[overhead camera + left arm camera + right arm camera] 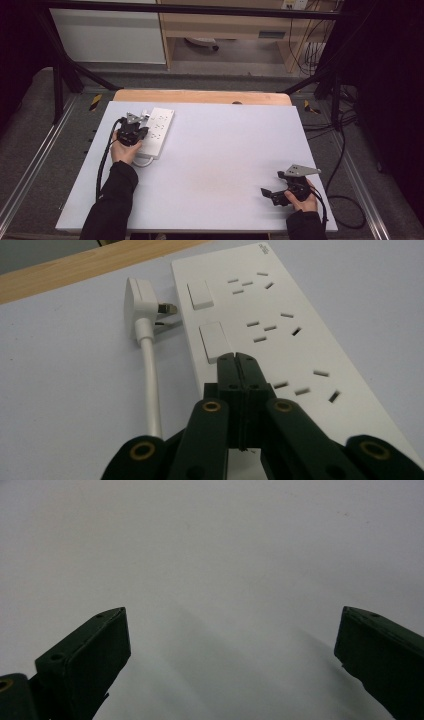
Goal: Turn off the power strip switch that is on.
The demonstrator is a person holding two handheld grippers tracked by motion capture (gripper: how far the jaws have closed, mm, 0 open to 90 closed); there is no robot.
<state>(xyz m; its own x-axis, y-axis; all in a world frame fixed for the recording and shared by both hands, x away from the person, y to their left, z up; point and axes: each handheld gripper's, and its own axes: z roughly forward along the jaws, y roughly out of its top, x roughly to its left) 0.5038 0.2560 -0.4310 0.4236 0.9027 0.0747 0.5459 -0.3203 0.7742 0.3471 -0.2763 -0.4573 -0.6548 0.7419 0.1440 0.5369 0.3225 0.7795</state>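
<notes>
One power strip [156, 132] lies at the table's [220, 165] far left; my left gripper [237, 358] is clenched empty over a rocker switch [215, 342], right gripper [230, 635] released. I judge it rigid, light, slick: pinch across its narrow sides

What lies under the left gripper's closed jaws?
The white power strip: the left gripper, shut, sits over it by a rocker switch. Contact with it, and the strip beneath the jaws, are hidden.

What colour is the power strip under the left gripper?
White power strip; clearest in the left gripper view.
</notes>
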